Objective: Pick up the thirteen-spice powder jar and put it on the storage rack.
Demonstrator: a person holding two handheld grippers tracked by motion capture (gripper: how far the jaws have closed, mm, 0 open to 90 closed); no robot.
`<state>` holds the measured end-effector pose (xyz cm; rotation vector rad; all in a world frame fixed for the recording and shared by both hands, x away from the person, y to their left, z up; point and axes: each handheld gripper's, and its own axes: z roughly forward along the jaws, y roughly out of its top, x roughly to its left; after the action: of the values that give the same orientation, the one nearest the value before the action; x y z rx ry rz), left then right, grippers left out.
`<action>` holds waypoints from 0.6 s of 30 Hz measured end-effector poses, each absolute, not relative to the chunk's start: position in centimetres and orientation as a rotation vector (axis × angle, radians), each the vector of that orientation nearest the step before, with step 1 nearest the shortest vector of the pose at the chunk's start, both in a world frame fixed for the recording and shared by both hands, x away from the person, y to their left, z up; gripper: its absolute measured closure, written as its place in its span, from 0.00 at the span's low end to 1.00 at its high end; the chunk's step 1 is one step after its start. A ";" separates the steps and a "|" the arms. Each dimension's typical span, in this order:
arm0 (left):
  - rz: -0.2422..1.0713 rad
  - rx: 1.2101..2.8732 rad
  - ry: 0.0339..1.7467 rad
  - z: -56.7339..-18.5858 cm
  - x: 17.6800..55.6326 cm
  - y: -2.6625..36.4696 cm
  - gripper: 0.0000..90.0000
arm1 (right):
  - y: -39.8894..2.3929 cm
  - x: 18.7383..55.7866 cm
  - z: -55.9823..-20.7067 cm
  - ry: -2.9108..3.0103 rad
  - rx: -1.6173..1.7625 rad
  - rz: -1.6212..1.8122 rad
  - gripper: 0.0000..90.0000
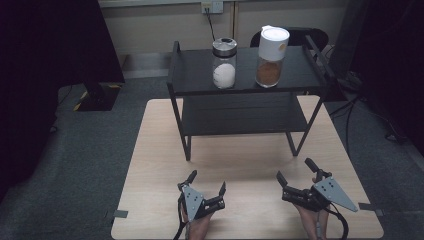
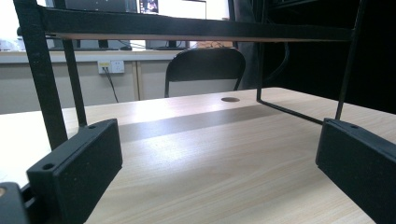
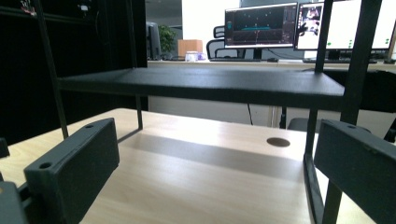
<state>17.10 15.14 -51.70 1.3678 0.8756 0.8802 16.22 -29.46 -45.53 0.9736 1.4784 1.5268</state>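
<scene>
A black two-tier rack stands at the back of the wooden table. On its top shelf sit a glass jar of white powder with a metal lid and a taller jar of brown powder with a white cap. My left gripper rests near the front edge, open and holding nothing. My right gripper is open too, a little in front of the rack's right leg. In the left gripper view the rack's lower shelf spans overhead; in the right gripper view the lower shelf lies level ahead.
A black chair stands behind the table, by a wall with a socket. A round cable hole is in the tabletop under the rack. Monitors glow far off. Bare tabletop lies between the grippers and the rack.
</scene>
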 end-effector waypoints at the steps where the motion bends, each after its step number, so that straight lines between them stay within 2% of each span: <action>1: 0.880 1.368 0.876 -51.7 17.1 15.1 0.00 | -29.4 16.2 -45.8 1.480 0.975 1.528 0.00; 18: 0.880 1.368 0.875 -51.7 17.1 15.1 0.00 | -28.7 15.8 -49.3 1.487 1.018 1.477 0.00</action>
<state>17.10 15.14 -51.71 1.3677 0.8754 0.8801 15.76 -28.68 -49.34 1.0182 1.4869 1.4772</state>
